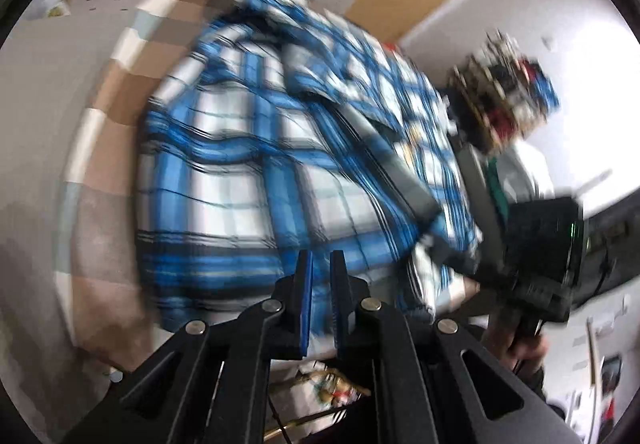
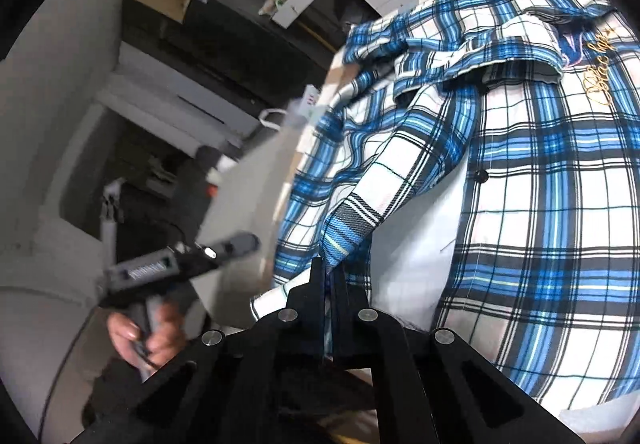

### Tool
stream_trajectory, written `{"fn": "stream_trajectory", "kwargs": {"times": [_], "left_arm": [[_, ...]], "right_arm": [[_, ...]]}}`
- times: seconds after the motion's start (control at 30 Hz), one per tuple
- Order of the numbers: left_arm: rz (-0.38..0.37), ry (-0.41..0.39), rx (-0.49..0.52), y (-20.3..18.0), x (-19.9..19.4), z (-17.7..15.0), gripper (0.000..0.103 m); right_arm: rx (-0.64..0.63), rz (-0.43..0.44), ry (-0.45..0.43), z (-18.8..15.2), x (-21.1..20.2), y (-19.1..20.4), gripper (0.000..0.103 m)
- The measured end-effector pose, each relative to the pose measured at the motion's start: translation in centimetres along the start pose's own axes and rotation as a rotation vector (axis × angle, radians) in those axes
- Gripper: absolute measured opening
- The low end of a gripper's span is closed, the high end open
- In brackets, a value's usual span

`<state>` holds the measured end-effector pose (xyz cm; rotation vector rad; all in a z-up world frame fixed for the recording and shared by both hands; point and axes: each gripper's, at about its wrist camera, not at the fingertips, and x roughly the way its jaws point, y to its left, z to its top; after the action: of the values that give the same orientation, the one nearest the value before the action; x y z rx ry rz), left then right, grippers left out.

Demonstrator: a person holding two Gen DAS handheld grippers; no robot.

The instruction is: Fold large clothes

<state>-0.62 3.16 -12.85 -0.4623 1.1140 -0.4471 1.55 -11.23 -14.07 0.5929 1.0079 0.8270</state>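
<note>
The blue plaid shirt (image 2: 520, 171) lies spread on the checked table (image 1: 116, 115), soft, light and floppy, best pinched at an edge or cuff. My right gripper (image 2: 329, 276) is clamped on a sleeve cuff; my left gripper (image 1: 320, 272) hovers slightly parted above the cloth. The body's long axis runs away from me, collar (image 2: 500, 39) at the far end.

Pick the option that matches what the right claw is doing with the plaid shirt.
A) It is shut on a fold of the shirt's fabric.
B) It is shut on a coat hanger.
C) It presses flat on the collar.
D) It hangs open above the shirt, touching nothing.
A: in the right wrist view the right claw has its fingers closed on a fold of the blue plaid shirt.
</note>
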Motion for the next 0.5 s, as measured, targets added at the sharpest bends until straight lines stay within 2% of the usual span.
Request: {"fn": "stream_trajectory", "kwargs": {"times": [0.1, 0.2, 0.3, 0.37, 0.4, 0.47, 0.5], "left_arm": [[0.045, 0.077, 0.088, -2.0, 2.1, -0.7, 0.004], [0.115, 0.122, 0.149, -3.1, 3.6, -1.1, 0.004], [0.171, 0.17, 0.136, -2.4, 5.0, -1.3, 0.004], [0.185, 0.185, 0.114, -1.7, 5.2, -1.2, 0.004], [0.188, 0.188, 0.107, -1.4, 5.2, -1.2, 0.004], [0.195, 0.185, 0.092, -1.0, 5.1, -1.0, 0.004], [0.204, 0.186, 0.084, -0.7, 5.1, -0.9, 0.004]], "right_arm": [[0.021, 0.085, -0.01, 0.4, -0.4, 0.0, 0.003], [0.02, 0.234, -0.041, 0.5, -1.2, 0.6, 0.005], [-0.033, 0.375, -0.139, 0.5, -3.7, 1.9, 0.005], [-0.061, 0.374, -0.195, 0.0, -5.0, 2.1, 0.005], [-0.061, 0.356, -0.21, -0.1, -5.4, 1.9, 0.01], [-0.008, 0.229, -0.214, 0.0, -5.1, 0.6, 0.037], [0.061, 0.133, -0.189, 0.2, -4.4, -0.8, 0.059]]}}
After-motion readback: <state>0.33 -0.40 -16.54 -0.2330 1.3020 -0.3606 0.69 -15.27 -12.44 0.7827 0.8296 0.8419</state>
